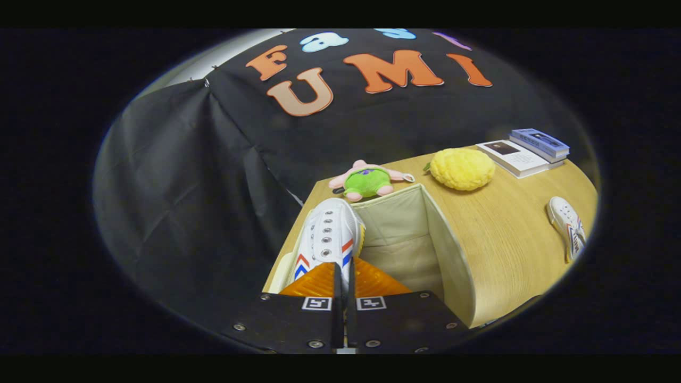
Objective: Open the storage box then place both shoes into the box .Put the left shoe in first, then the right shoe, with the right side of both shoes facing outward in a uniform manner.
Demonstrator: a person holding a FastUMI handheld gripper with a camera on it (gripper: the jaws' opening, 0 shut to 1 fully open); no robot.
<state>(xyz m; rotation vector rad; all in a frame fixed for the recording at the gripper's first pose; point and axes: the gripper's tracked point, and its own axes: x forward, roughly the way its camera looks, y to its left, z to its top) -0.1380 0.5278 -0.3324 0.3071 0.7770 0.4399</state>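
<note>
My gripper [345, 276] is shut on a white sneaker [328, 234] with red and blue stripes, both fingers pinching its rear edge. The shoe points away from the fingers and hangs over the left side of the open beige fabric storage box [441, 239], whose inside shows just right of the shoe. A second white sneaker [568, 226] with the same stripes lies on the wooden table [511, 250], far to the right of the box.
Just beyond the box lies a pink and green plush toy [368, 181]. A yellow fuzzy plush [462, 169] sits right of it. Two books [526, 151] are stacked at the table's far right. Black cloth hangs behind and to the left.
</note>
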